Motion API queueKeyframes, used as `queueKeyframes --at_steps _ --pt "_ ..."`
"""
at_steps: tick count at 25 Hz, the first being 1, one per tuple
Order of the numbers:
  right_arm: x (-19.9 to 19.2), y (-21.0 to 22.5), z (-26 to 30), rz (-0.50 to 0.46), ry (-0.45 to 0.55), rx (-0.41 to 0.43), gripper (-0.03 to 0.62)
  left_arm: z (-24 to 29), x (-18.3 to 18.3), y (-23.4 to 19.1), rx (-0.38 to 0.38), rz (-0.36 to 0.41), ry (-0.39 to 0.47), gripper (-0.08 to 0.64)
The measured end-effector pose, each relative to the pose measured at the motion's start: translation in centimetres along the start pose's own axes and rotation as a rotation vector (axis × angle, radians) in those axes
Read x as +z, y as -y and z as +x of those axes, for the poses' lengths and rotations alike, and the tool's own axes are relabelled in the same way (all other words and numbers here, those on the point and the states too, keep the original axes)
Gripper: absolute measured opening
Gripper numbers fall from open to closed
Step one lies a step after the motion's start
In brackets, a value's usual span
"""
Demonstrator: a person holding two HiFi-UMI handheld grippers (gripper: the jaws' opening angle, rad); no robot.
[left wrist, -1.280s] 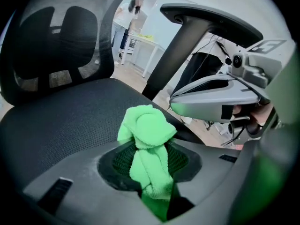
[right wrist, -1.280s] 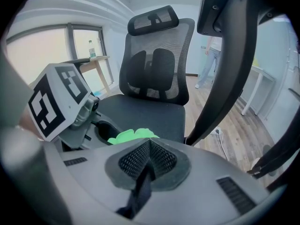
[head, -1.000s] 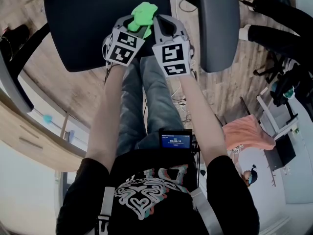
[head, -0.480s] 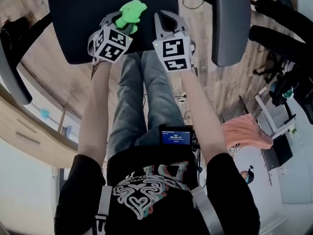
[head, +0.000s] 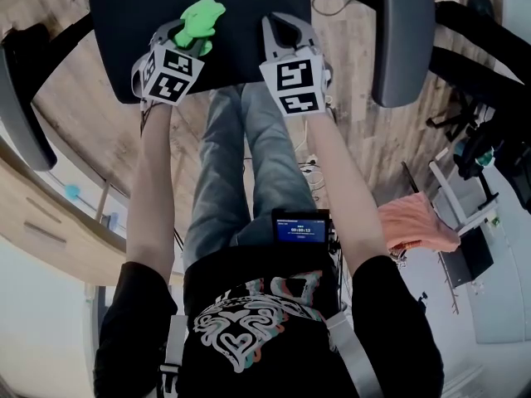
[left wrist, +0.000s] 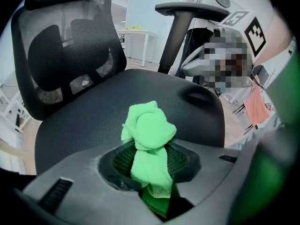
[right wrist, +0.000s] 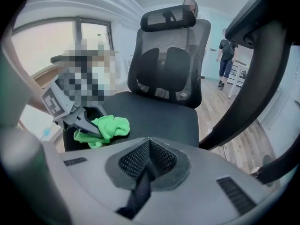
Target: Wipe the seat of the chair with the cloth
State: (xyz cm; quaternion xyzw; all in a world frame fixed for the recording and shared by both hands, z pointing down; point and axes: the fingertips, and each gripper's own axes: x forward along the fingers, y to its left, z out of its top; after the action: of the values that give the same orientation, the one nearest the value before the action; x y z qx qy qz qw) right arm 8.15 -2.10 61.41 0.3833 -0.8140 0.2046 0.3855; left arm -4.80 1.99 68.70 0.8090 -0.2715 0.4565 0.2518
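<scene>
A black office chair seat [head: 241, 7] fills the top of the head view, and its mesh backrest [right wrist: 169, 64] shows in both gripper views. A bunched bright green cloth [head: 199, 21] rests on the seat near its front left. My left gripper [head: 189, 41] is shut on the green cloth [left wrist: 149, 146], whose free end bulges past the jaws onto the seat [left wrist: 93, 121]. To its right, my right gripper [head: 280, 33] hovers over the seat's front edge, jaws shut and holding nothing. From the right gripper view the cloth [right wrist: 104, 129] lies on the seat [right wrist: 154, 114].
The chair's armrests [head: 402, 36] flank the seat on both sides. A wooden desk edge [head: 50, 239] runs along the lower left. An orange cloth [head: 415, 226] hangs on a rack at the right. Another person [right wrist: 227, 55] stands far behind the chair.
My left gripper has slid leftward across the seat, dragging the green cloth with it. The right gripper has stayed near the same spot on the seat's front edge.
</scene>
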Motion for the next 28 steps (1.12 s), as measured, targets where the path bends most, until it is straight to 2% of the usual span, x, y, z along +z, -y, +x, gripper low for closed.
queueKeyframes --at_steps 6,17,22,28 --pt "0.0 -0.2 0.1 -0.007 -0.006 0.009 0.0 -1.2 -2.2 -1.5 0.031 -0.013 -0.038 0.133" --pt "0.2 -1.3 0.6 -0.021 -0.01 0.035 0.0 -4.5 -5.5 -5.1 0.13 -0.118 -0.052 0.133" --pt "0.7 -1.3 0.8 -0.025 -0.008 0.036 0.0 -6.4 -7.3 -7.1 0.205 -0.214 -0.067 0.133" --pt "0.4 -1.0 0.7 -0.022 -0.011 0.029 0.0 -7.5 -8.4 -8.1 0.249 -0.247 -0.083 0.133"
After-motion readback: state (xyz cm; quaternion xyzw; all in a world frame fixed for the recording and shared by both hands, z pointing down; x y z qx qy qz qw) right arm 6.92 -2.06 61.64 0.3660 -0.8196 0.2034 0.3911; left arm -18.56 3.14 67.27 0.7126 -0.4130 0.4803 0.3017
